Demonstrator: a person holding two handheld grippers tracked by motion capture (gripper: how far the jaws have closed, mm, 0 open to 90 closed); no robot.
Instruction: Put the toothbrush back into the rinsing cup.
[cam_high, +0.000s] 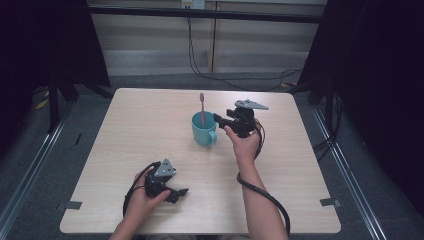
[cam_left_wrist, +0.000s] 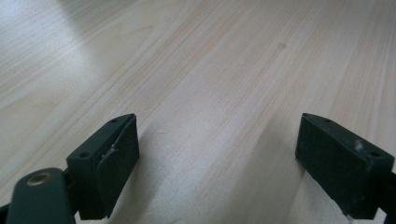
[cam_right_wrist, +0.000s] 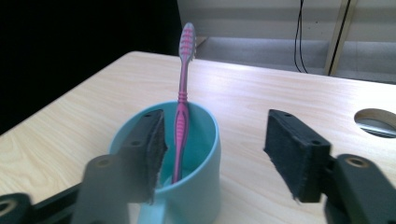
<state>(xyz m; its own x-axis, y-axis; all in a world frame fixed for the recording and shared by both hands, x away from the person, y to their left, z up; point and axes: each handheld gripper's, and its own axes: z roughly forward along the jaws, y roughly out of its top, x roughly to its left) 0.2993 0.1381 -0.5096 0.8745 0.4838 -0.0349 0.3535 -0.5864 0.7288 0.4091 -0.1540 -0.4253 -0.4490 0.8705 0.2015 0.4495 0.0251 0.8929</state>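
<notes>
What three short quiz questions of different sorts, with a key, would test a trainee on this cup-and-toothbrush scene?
1. True or false: the toothbrush lies flat on the table.
2. Which tool is beside the cup: A left tool, B right tool?
3. What colour is the cup?

Key: 1 false, it stands in the cup, head up. 2 B. 3 light blue.

**Toothbrush in the cup, mid-table**

The toothbrush (cam_high: 202, 111) stands upright in the cup (cam_high: 203, 131), near the middle of the table (cam_high: 125, 130). My right gripper (cam_high: 220, 119) sits just right of the cup; my left gripper (cam_high: 181, 192) rests near the front edge, well apart.
</notes>
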